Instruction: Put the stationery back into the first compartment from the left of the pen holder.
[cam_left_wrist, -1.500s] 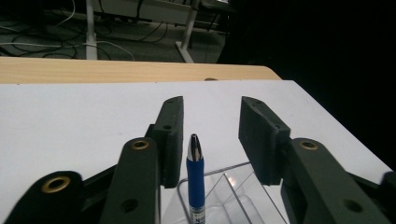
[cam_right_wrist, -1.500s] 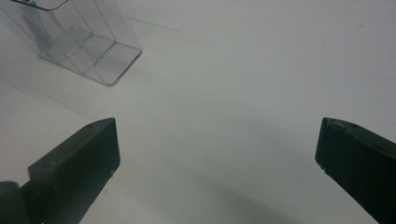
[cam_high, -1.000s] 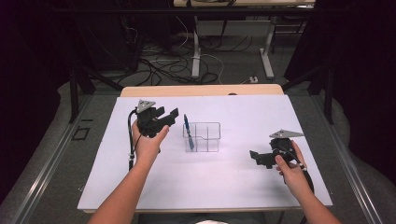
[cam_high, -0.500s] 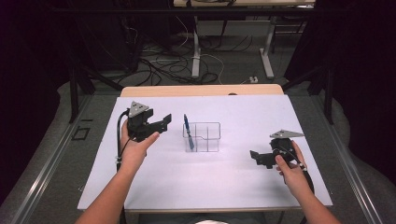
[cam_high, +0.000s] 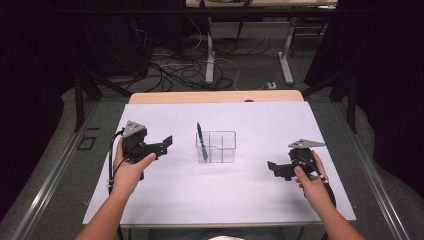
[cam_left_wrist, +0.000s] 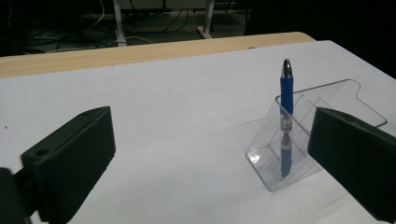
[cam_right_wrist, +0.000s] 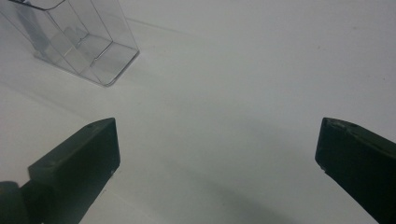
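Note:
A blue pen (cam_high: 200, 137) (cam_left_wrist: 286, 121) stands upright in the left compartment of a clear plastic holder (cam_high: 217, 147) (cam_left_wrist: 303, 135) at the middle of the white table. My left gripper (cam_high: 162, 144) (cam_left_wrist: 210, 158) hovers to the left of the holder, pointing at it; its jaws have just been opening and stand wide apart with nothing between them. My right gripper (cam_high: 275, 170) (cam_right_wrist: 217, 168) rests low at the table's right, open and empty, with a corner of the holder (cam_right_wrist: 74, 39) ahead of it.
The white table top (cam_high: 250, 195) has a wooden strip (cam_high: 215, 96) along its far edge. Beyond it lie dark floor, cables (cam_high: 200, 70) and desk legs. Bare white surface lies around the holder on all sides.
My left hand has drawn back leftward, away from the holder, and its jaws have spread wider. The pen stays standing in the holder. The right hand has kept still.

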